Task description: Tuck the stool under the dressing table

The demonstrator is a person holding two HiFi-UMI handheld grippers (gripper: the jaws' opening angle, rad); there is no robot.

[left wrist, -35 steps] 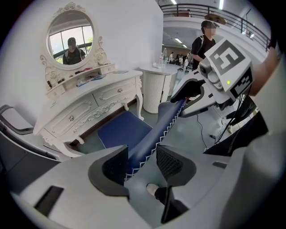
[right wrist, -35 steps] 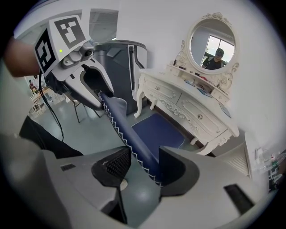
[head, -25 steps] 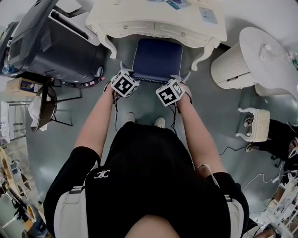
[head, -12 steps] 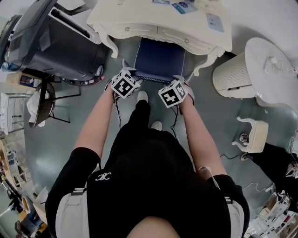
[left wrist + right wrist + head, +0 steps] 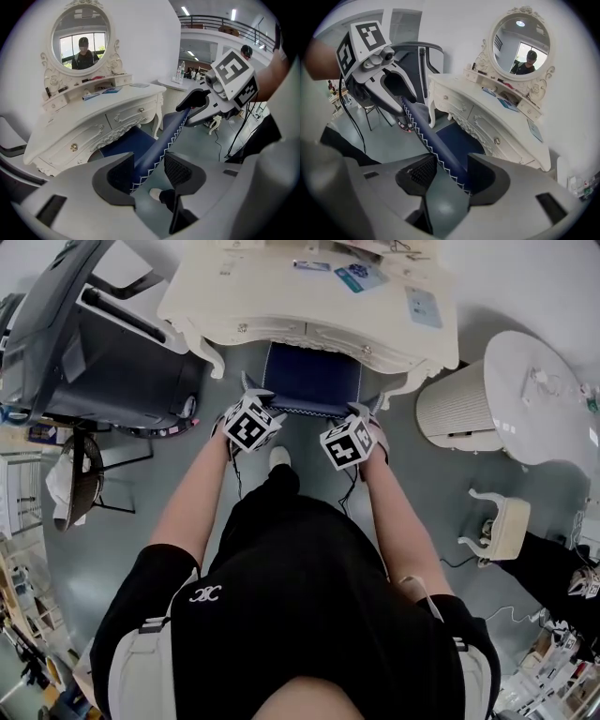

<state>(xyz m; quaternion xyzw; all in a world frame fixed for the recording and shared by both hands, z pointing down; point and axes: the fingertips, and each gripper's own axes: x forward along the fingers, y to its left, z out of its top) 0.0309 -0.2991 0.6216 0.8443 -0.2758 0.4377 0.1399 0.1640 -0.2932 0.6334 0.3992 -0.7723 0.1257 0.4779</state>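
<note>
We hold the stool by its front edge with both grippers. Our left gripper is clamped on the left end of the blue seat's piped rim, which runs between its pads. Our right gripper is closed on the right end of the same rim. In each gripper view the seat edge fills the gap between the jaws and stretches across to the other gripper. The stool stands between the front legs of the table, its back part hidden beneath the drawers and only the front of the seat showing. One shoe is set forward just behind the stool, between our arms. An oval mirror stands on the table top. A ribbed white stand is to the right of the table, a dark machine to its left
</note>
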